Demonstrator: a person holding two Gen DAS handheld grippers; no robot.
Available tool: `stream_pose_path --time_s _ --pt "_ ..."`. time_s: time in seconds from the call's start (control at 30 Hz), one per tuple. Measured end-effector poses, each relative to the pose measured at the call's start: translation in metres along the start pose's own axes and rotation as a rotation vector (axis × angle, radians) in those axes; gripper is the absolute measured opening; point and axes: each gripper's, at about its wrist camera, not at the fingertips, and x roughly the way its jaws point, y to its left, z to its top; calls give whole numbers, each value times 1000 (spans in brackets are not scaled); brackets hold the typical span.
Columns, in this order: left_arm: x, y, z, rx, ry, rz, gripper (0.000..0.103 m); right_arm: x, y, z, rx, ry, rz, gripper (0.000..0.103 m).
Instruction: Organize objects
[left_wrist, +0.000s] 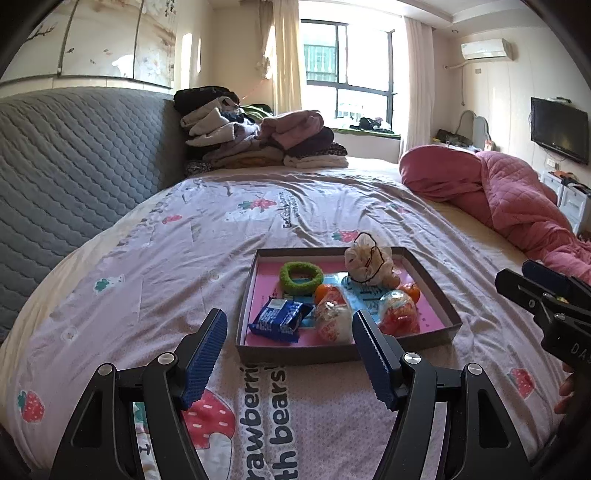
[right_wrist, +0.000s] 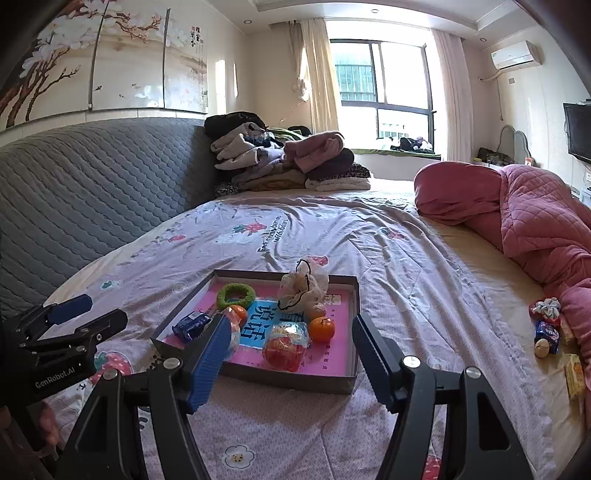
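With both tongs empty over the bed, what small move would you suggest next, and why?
Probably swing the right tongs toward the loose snacks lying beside the pink quilt. The tray already holds the green ring, oranges and packets, while those few items sit outside it on the right. Both tongs are open and hold nothing, and the right one looks nearer.

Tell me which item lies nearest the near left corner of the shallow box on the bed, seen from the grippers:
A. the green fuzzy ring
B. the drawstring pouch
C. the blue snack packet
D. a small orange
C: the blue snack packet lies by the near left corner of the box, while the green ring and the drawstring pouch sit toward the far wall.
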Motion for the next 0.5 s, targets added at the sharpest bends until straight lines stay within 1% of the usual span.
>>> stream_pose_path --time_s 0.33,0.5 --pt "13 -5 -15 -11 30 6 72 15 13 -19 -8 44 6 68" --pt "23 0 -21 -18 43 21 72 23 17 -29 -12 66 2 68"
